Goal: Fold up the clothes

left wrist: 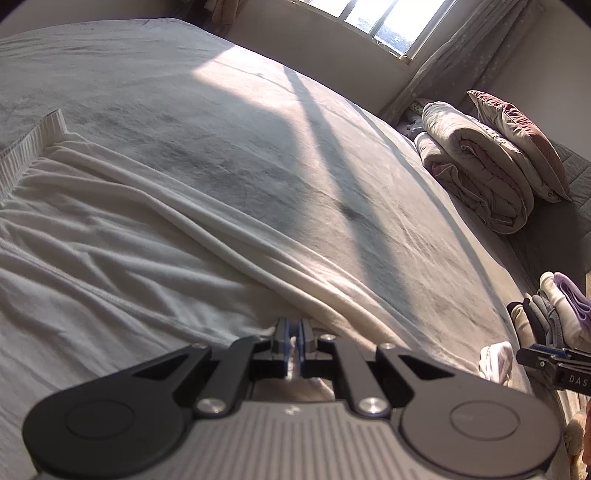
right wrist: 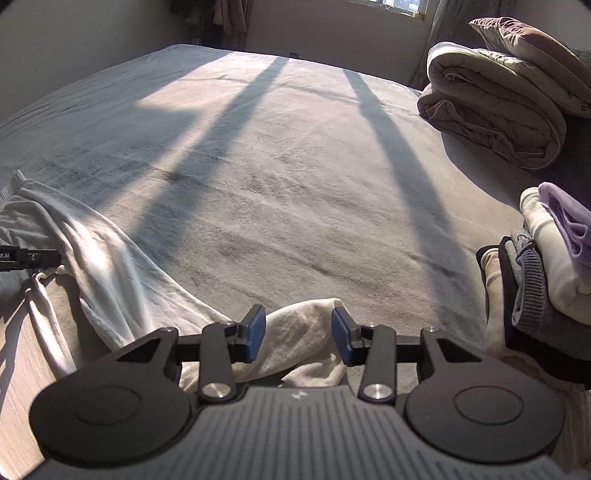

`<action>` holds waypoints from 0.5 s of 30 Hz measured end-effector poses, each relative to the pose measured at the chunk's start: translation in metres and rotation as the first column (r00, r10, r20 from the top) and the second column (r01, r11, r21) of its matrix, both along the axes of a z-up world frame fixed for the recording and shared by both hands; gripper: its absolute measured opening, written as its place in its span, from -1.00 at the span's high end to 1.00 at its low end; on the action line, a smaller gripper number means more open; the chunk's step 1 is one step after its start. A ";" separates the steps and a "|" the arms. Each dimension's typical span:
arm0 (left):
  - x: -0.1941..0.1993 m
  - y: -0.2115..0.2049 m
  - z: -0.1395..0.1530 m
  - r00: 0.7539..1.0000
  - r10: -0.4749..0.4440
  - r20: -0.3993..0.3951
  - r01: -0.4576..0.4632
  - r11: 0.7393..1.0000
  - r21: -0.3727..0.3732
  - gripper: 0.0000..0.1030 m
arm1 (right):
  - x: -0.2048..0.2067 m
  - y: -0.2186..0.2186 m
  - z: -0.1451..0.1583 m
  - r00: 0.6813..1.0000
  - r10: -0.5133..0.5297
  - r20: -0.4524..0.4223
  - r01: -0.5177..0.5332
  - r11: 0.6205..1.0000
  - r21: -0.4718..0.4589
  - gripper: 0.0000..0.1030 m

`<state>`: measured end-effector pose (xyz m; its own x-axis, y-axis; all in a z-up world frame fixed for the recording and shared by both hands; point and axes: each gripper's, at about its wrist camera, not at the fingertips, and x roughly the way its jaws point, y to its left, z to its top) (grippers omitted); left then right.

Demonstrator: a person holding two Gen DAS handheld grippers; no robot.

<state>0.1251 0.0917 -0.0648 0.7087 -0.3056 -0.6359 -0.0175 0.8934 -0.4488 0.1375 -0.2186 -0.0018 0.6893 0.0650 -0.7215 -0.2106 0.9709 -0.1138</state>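
A white garment [left wrist: 122, 236] with a ribbed hem [left wrist: 26, 155] lies crumpled across the near left of the grey bed. My left gripper [left wrist: 294, 341] is shut on a fold of its near edge. In the right wrist view the same white garment [right wrist: 110, 266] stretches from the left to the near middle, and its end [right wrist: 299, 339] lies between the blue pads of my right gripper [right wrist: 298, 334], which is open around it. The left gripper shows at the left edge [right wrist: 29, 258]; the right gripper shows at the right edge in the left wrist view [left wrist: 554, 363].
The grey bed sheet [right wrist: 280, 166] spreads ahead with sunlight and window-bar shadows. A rolled duvet [right wrist: 491, 107] and a pillow [right wrist: 532, 44] lie at the far right. A stack of folded clothes [right wrist: 546, 266] sits at the near right. A window [left wrist: 380, 18] is behind.
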 end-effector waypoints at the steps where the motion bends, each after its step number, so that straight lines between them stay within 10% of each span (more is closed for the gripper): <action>1: 0.000 -0.001 0.000 1.000 -0.001 0.001 0.001 1.000 0.003 0.91 | 0.009 0.000 0.002 1.000 -0.003 -0.009 0.003 1.000 -0.001 0.35; 11: 0.001 0.000 -0.001 1.000 -0.006 0.001 0.006 1.000 0.003 0.91 | 0.075 0.029 -0.025 0.947 -0.042 -0.318 -0.020 0.982 -0.190 0.43; 15: 0.001 0.000 -0.001 1.000 -0.005 -0.003 0.005 1.000 -0.003 0.91 | 0.071 0.032 -0.033 0.941 -0.057 -0.334 -0.042 0.959 -0.281 0.88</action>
